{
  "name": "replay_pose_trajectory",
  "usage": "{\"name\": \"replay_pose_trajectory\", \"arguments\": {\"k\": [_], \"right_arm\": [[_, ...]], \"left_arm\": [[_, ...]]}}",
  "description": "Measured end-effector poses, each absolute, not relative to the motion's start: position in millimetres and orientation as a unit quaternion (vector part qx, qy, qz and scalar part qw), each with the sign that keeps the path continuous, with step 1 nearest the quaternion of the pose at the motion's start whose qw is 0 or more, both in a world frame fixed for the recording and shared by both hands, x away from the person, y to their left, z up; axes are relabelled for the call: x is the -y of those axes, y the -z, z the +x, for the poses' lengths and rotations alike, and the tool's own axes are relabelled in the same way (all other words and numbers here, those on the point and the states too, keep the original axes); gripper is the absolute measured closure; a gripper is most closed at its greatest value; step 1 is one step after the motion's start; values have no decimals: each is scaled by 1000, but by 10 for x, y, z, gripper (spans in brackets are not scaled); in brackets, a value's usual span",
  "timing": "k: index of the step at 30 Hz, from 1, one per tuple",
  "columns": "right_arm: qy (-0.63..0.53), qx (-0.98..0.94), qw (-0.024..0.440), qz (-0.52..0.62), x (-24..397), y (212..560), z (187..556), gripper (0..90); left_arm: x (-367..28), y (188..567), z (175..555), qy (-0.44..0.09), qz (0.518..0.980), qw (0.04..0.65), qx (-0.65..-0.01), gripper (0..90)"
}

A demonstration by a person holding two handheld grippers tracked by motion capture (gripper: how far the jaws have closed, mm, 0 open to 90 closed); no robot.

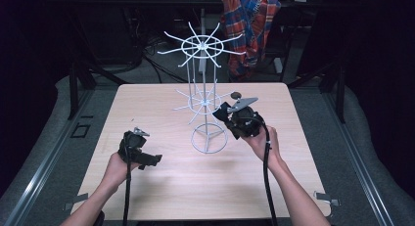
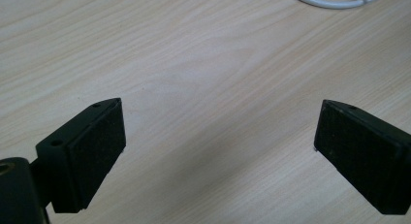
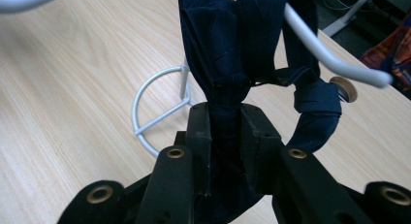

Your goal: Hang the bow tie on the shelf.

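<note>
Navy cloth clamped in right gripper at the wire rack

Navy cloth (image 3: 228, 64) sat pinched between the right gripper's (image 3: 227, 132) two black jaws, pads pressing on a bunched fold; that detail came from the right gripper view. Same view showed the cloth rising past a white wire arm (image 3: 329, 54) of the rack and looping back down on the right side, with a small round brown piece (image 3: 345, 88) just beside the loop. High view showed the right gripper (image 1: 222, 112) tilted toward the rack (image 1: 203, 96), close to its lower ring of spokes; the cloth could not be made out there.

Left gripper (image 2: 218, 136) stood wide, nothing between the pads, bare wood under it. Left gripper view caught a bit of the rack's base ring (image 2: 334, 0) at the top edge. High view put the left gripper (image 1: 147, 160) low over the table (image 1: 161, 187), well apart from the rack.

Rack's spokes carried nothing that could be seen from above.

Table's near half was bare wood, with room on both sides of the base ring. Rack stood near the table's middle, away from all edges. Plaid fabric (image 1: 249, 25) hung behind the far edge.
</note>
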State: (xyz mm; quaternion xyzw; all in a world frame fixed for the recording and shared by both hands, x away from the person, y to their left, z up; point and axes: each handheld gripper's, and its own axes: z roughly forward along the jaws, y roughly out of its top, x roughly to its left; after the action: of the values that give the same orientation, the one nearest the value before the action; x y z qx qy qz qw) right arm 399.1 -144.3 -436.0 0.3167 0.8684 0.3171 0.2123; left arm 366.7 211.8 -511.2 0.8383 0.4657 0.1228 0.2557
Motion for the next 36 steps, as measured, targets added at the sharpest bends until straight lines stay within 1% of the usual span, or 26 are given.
{"name": "replay_pose_trajectory", "arguments": {"k": [8,13,17,25,36], "right_arm": [[-320,-869,204,317,1361,4444,4010,746],[-321,-864,217,322,1365,4468,4008,737],[-327,-864,209,320,1371,4489,4017,733],[-337,-862,206,319,1364,4494,4009,698],[-334,-864,203,317,1344,4493,4002,707]], "left_arm": [[-2115,5122,3672,-120,841,253,-464,45],[-2118,5125,3673,-119,841,251,-465,45],[-2116,5124,3673,-120,841,251,-464,45],[-2123,5127,3671,-116,839,254,-466,45],[-2123,5126,3671,-116,839,255,-466,45]]}}
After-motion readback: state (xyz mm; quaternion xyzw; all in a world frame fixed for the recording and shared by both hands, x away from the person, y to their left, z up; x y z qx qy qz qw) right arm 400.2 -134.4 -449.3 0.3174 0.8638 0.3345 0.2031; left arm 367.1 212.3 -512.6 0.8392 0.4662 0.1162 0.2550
